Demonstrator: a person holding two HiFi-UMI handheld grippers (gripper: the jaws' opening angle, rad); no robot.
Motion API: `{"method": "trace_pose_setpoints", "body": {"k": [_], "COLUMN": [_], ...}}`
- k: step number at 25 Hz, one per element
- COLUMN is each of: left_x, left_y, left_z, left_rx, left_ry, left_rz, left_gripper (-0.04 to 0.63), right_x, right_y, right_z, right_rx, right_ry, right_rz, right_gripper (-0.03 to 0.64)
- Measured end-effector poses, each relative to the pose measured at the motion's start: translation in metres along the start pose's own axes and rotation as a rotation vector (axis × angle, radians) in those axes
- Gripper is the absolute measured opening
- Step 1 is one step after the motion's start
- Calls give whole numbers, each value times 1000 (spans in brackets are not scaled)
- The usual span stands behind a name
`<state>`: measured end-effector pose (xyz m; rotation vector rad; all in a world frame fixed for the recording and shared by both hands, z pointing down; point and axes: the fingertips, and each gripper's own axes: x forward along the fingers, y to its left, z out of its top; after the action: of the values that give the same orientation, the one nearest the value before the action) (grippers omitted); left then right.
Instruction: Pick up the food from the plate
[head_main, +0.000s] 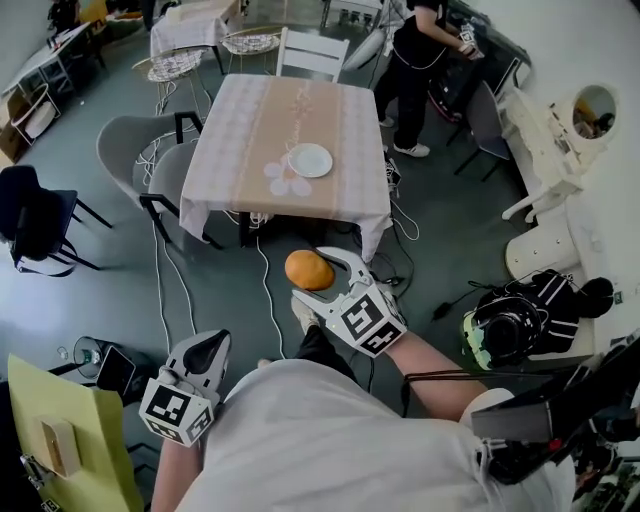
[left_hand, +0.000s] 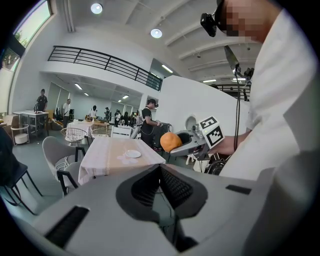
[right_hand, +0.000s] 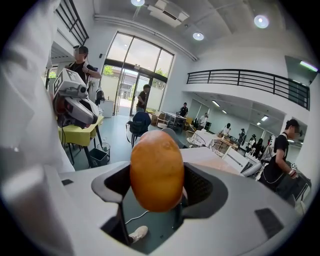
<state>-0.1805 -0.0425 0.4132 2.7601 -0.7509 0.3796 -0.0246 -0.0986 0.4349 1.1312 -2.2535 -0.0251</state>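
Observation:
An orange, egg-shaped bun (head_main: 309, 270) hangs over the floor in front of the table, and my right gripper (head_main: 322, 275) is shut on it. In the right gripper view the bun (right_hand: 157, 170) fills the space between the jaws. The white plate (head_main: 310, 160) lies bare on the table (head_main: 250, 120) with its checked cloth. My left gripper (head_main: 205, 352) is low at the left, near my body, its jaws shut with nothing between them. The left gripper view shows the closed pads (left_hand: 161, 186), the bun (left_hand: 170, 141) and the plate (left_hand: 133, 153) farther off.
Grey chairs (head_main: 135, 145) stand left of the table and a white chair (head_main: 312, 52) behind it. A person in black (head_main: 425, 60) stands at the back right. Cables (head_main: 265, 290) run over the floor. A helmet and bag (head_main: 525, 315) lie at the right, and a yellow table (head_main: 60, 430) is at the lower left.

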Motion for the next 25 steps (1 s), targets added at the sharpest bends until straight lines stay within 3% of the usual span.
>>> {"method": "trace_pose_setpoints", "body": {"k": [25], "left_x": [3], "left_y": [11], "left_z": [-2], "left_rx": [-30], "left_ry": [13], "left_rz": [10], "left_gripper": [9], "right_x": [15], "right_y": [7], "right_z": [14], "right_rx": [-24], "right_ry": [-3], "right_rz": [53], "right_gripper": [327]}}
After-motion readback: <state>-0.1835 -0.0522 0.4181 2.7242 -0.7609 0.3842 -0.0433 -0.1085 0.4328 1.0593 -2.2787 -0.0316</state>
